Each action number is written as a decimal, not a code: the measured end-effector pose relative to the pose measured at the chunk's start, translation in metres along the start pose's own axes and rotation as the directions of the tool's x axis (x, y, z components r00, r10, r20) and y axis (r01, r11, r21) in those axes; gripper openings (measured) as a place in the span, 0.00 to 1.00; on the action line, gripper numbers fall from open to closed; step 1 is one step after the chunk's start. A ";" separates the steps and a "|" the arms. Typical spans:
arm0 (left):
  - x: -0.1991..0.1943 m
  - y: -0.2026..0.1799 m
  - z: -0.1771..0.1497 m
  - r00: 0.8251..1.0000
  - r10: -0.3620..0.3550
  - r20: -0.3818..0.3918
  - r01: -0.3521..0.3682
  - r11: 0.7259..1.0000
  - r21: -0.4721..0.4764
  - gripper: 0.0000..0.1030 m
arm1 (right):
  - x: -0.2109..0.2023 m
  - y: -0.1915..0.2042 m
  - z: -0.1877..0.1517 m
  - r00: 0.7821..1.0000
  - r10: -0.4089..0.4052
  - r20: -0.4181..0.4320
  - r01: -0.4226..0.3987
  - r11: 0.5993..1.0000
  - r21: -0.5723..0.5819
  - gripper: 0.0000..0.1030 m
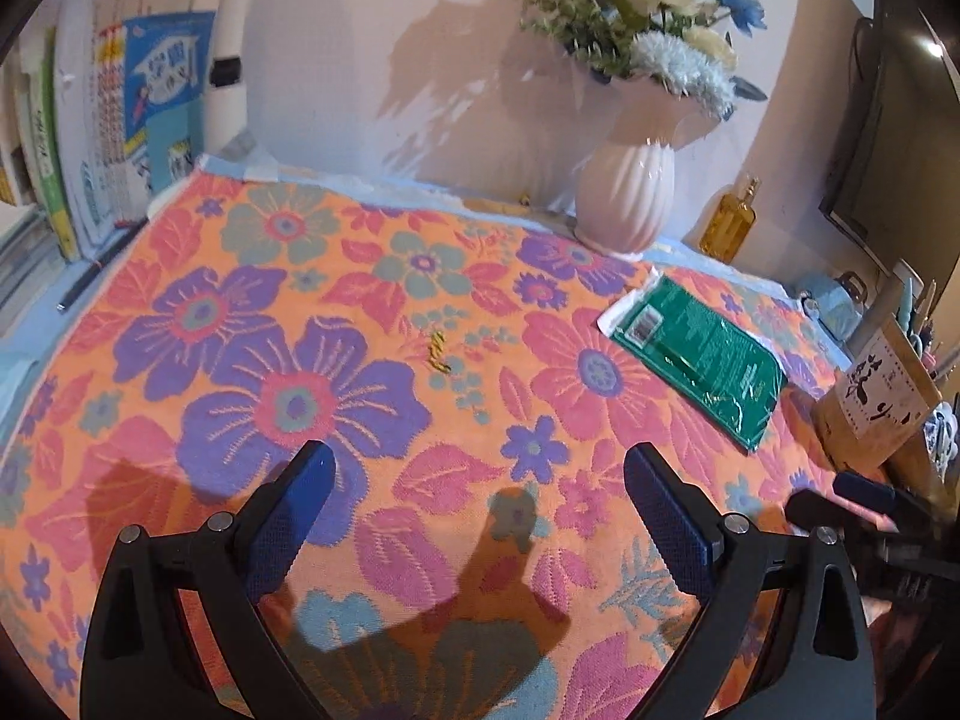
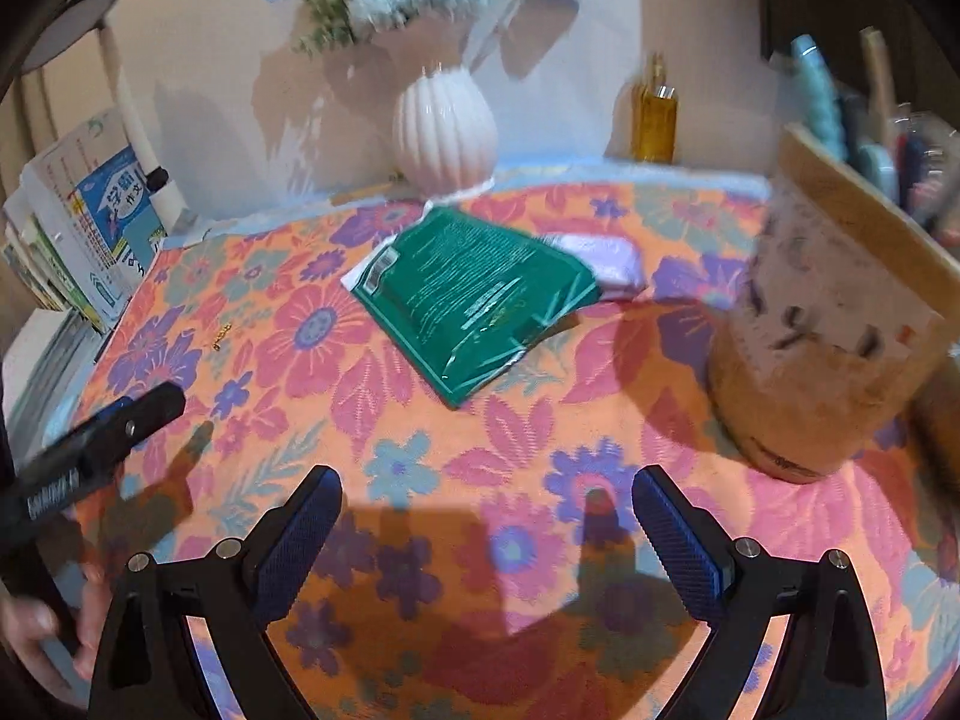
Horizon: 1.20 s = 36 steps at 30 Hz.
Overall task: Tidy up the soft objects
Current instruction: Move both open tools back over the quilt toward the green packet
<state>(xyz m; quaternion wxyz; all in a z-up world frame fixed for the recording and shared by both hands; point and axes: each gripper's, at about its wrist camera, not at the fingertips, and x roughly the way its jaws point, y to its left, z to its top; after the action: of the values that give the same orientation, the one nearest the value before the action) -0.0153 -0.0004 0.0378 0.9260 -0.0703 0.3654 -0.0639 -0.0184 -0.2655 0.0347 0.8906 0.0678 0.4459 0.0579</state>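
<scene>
A floral towel [image 1: 300, 360] in orange, pink and purple lies spread over the table, also filling the right wrist view [image 2: 510, 420]. On it rests a flat green packet [image 1: 699, 354] [image 2: 474, 294], with a pale lilac soft pack [image 2: 606, 258] partly under its far edge. My left gripper [image 1: 480, 468] hovers open over the towel with nothing between its fingers; the packet lies ahead and to its right. My right gripper [image 2: 486, 492] is open too, empty, with the packet straight ahead. A small yellow scrap [image 1: 438, 351] lies mid-towel.
A white ribbed vase [image 1: 624, 198] of flowers and an amber bottle [image 1: 729, 225] stand at the back by the wall. A brown pen holder [image 2: 822, 324] stands at the right. Books [image 1: 120, 138] lean at the left. A person's hand [image 2: 42, 630] holds the left gripper.
</scene>
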 end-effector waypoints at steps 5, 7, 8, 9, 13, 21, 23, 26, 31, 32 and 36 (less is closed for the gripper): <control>-0.006 0.007 0.001 0.999 0.027 0.035 -0.026 0.999 -0.027 0.94 | 0.035 0.020 0.047 0.989 -0.131 -0.076 0.126 0.990 -0.066 0.94; -0.007 0.010 0.001 0.999 0.022 0.036 -0.020 0.999 -0.042 0.94 | 0.050 0.024 0.058 0.980 -0.185 -0.068 0.179 0.979 -0.094 0.94; -0.007 0.012 0.001 0.999 0.021 0.036 -0.020 0.999 -0.048 0.94 | 0.061 0.026 0.064 0.971 -0.225 -0.080 0.217 0.971 -0.100 0.94; -0.007 0.012 0.001 0.999 0.022 0.036 -0.020 0.998 -0.053 0.94 | 0.069 0.026 0.067 0.968 -0.231 -0.097 0.222 0.971 -0.092 0.94; -0.010 0.014 0.001 0.997 0.050 0.054 -0.046 0.997 -0.070 0.94 | 0.079 0.045 0.070 0.992 -0.056 -0.112 0.049 0.997 -0.060 0.84; -0.023 0.043 0.000 0.993 0.007 0.117 0.017 0.979 -0.205 0.95 | 0.019 0.075 0.040 0.985 0.106 -0.133 -0.124 0.983 -0.134 0.77; -0.029 0.045 -0.001 0.988 -0.003 0.152 0.036 0.977 -0.212 0.95 | -0.002 0.056 0.029 0.993 0.041 -0.113 -0.058 0.986 -0.154 0.77; -0.022 0.038 0.001 0.994 -0.001 0.112 0.022 0.983 -0.184 0.95 | -0.029 0.018 0.006 0.996 -0.021 -0.092 0.004 0.983 -0.184 0.84; -0.022 0.030 0.001 0.994 0.017 0.111 -0.001 0.990 -0.139 0.95 | -0.038 -0.017 -0.010 0.997 -0.004 -0.074 -0.006 0.990 -0.142 0.84; -0.021 0.031 0.001 0.994 0.020 0.108 -0.005 0.990 -0.140 0.95 | -0.037 -0.017 -0.003 0.997 0.036 -0.064 -0.044 0.992 -0.119 0.84; -0.019 0.036 0.001 0.995 0.025 0.094 -0.009 0.986 -0.169 0.95 | -0.022 0.003 0.022 0.998 0.061 -0.024 -0.063 0.991 -0.114 0.84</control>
<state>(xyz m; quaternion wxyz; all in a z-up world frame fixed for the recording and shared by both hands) -0.0264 0.0384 0.0449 0.9337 -0.1480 0.3252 -0.0215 -0.0133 -0.2674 0.0655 0.8862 0.0297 0.4486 0.1120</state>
